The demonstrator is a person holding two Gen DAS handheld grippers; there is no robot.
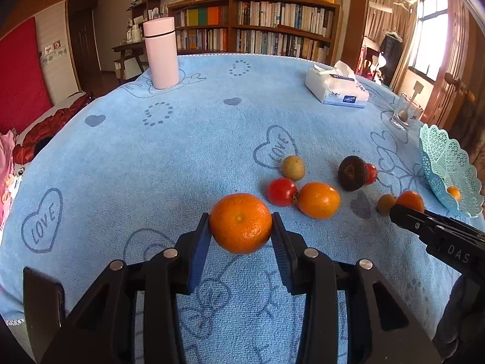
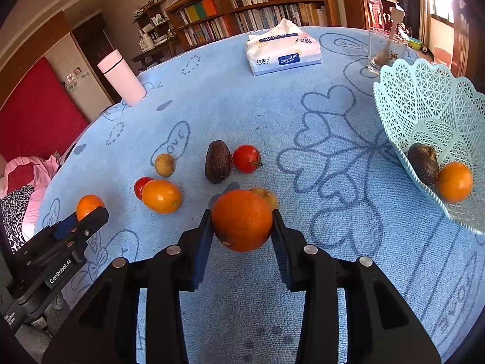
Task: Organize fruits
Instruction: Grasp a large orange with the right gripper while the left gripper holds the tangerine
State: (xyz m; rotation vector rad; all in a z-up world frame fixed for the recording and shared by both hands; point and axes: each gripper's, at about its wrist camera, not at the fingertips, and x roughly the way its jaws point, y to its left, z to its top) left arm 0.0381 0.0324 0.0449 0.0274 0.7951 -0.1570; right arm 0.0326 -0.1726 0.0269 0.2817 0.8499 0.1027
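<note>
Two oranges are in hand at once. One orange [image 1: 241, 223] is clamped between the fingers [image 1: 202, 242] of the left gripper [image 1: 241, 227], the pads pressed on both of its sides, and it is held just above the blue towel [image 1: 151, 166] that covers the bench. A second orange [image 2: 242, 220] is pinched in the same way by the right gripper [image 2: 242, 223], whose fingers [image 2: 280, 242] are narrowed onto the fruit; it too is carried clear of the cloth.

The pale blue lattice basket [image 2: 424, 97] is taken to be the goal. Two pieces are already lodged in it: a dark avocado [image 2: 423, 163] and a small orange [image 2: 454, 181], touching one another low against its wall. So the work is judged to be under way but well short of done.

Left on the towel are a third loose orange [image 2: 161, 196] with a red tomato [image 2: 142, 186] touching it, a yellowish-green round fruit [image 2: 164, 164] just behind them, and a second avocado [image 2: 217, 165] standing beside another tomato [image 2: 246, 158]. A small brownish fruit [image 2: 266, 195] is half hidden behind the right-hand orange; its kind cannot be told.

Further out, untouched, are a pink flask [image 1: 160, 53], a tissue pack [image 1: 336, 86] and a drinking glass [image 1: 404, 112] near the basket.
</note>
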